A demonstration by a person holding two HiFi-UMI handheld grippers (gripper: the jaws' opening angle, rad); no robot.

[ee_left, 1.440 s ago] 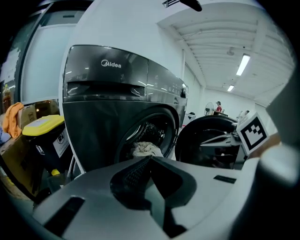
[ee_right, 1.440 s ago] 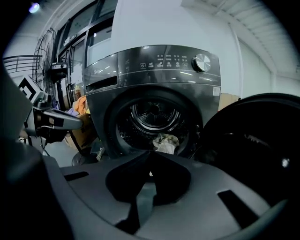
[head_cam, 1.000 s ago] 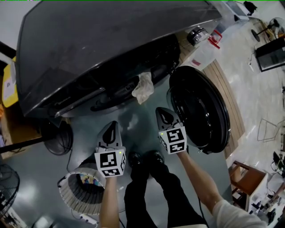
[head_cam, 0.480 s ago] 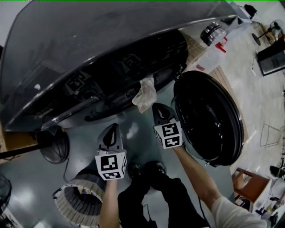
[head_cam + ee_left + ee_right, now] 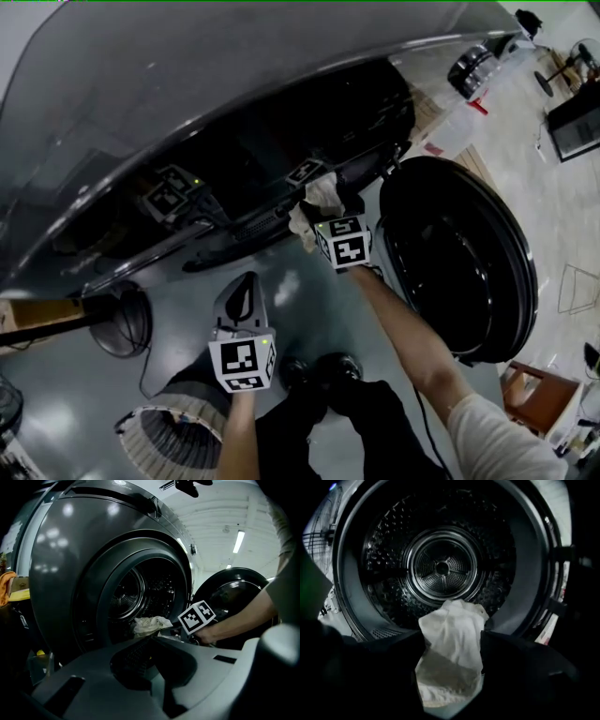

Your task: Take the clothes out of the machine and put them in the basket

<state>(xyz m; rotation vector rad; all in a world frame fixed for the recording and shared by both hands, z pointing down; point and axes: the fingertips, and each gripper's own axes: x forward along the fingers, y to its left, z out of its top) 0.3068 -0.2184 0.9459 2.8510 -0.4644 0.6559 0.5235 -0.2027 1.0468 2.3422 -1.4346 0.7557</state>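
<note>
Before the dark drum [image 5: 442,567] — right gripper [image 5: 451,637] fingers [image 5: 513,667], just opened wide, straddle the white cloth [image 5: 450,665].

A glossy grey floor [image 5: 178,305] spreads below. At its left sits a dark round object [image 5: 120,323], cable trailing. Lower right stands a brown wooden frame [image 5: 536,398] — stool or chair, hard to tell. Overhead, a strip light [image 5: 239,541] glows.
</note>
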